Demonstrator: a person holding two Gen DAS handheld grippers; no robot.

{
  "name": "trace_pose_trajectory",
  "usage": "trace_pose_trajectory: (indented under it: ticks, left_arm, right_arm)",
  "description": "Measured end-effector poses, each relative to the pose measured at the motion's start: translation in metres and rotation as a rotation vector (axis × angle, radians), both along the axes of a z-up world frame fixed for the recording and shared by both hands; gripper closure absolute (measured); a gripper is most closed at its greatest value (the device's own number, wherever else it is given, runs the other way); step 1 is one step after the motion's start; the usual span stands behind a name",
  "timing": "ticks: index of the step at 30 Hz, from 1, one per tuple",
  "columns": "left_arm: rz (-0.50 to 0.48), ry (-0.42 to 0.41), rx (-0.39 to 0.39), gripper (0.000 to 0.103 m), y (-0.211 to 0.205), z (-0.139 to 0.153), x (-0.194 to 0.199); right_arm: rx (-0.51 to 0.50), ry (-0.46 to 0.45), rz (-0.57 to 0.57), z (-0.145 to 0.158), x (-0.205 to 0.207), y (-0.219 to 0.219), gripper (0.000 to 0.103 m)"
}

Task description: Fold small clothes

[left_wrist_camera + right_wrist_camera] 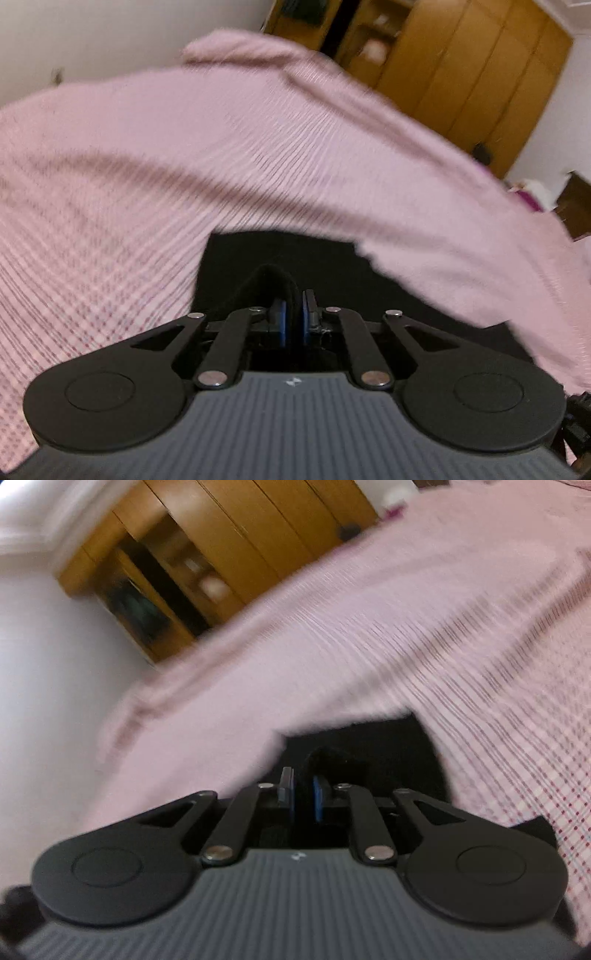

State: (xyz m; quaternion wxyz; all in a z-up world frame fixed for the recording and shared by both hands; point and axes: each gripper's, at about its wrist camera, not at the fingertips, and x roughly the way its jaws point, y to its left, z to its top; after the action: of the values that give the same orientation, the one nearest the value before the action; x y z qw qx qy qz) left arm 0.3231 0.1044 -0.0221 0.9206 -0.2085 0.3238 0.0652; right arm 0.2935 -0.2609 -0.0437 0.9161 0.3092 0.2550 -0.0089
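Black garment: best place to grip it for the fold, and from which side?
Grip the black garment at its near edge, one corner per gripper, coming in low from the near side. It lies flat on the pink checked bedspread, so only edges lift. The left gripper and right gripper are each shut on a bunched edge fold.

Pink checked bed cover, black garment seemingly lying on it

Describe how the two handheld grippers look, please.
The left gripper and the right gripper look alike: matte black linkage arms with silver rivets, round black discs at both sides, a ribbed grey body with a small white logo, and blue pads on the fingers.
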Motion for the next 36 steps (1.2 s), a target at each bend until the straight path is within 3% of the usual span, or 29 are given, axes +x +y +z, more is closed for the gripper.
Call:
trace_pose_trajectory:
  ticks: [1, 4, 6, 10, 12, 14, 20, 25, 31, 36]
  left_arm:
    - [-0.009, 0.007, -0.012, 0.094, 0.004, -0.008, 0.003]
    - [-0.050, -0.023, -0.021, 0.093, 0.011, -0.015, 0.000]
    - [-0.077, -0.027, -0.016, 0.090, 0.014, -0.013, -0.005]
    - [-0.131, -0.049, 0.006, 0.075, 0.013, 0.005, -0.018]
    - [-0.148, -0.078, 0.046, 0.051, 0.011, 0.017, -0.029]
    - [-0.163, -0.111, 0.088, 0.045, 0.001, 0.032, -0.044]
    - [-0.305, -0.104, 0.165, 0.044, -0.019, 0.047, -0.070]
    - [-0.423, -0.060, 0.180, 0.044, -0.036, 0.035, -0.084]
    - [-0.433, 0.014, 0.215, 0.044, -0.043, 0.008, -0.076]
    - [-0.426, 0.009, 0.233, 0.044, -0.042, 0.001, -0.065]
  right_arm:
    - [-0.010, 0.028, 0.011, -0.013, 0.007, -0.003, 0.093]
    - [0.045, -0.047, 0.072, -0.029, 0.004, -0.020, 0.093]
    - [0.088, -0.052, 0.084, -0.029, 0.000, -0.028, 0.093]
    - [0.050, -0.054, 0.105, -0.011, -0.014, -0.031, 0.086]
    - [0.031, -0.074, 0.121, 0.002, -0.027, -0.030, 0.063]
    - [0.014, -0.105, 0.134, 0.011, -0.038, -0.030, 0.051]
    - [-0.068, -0.119, 0.276, 0.033, -0.059, -0.014, 0.051]
    - [-0.178, -0.114, 0.411, 0.031, -0.070, 0.011, 0.051]
    - [-0.290, -0.058, 0.469, 0.018, -0.063, 0.036, 0.052]
    - [-0.322, -0.051, 0.454, 0.013, -0.052, 0.040, 0.053]
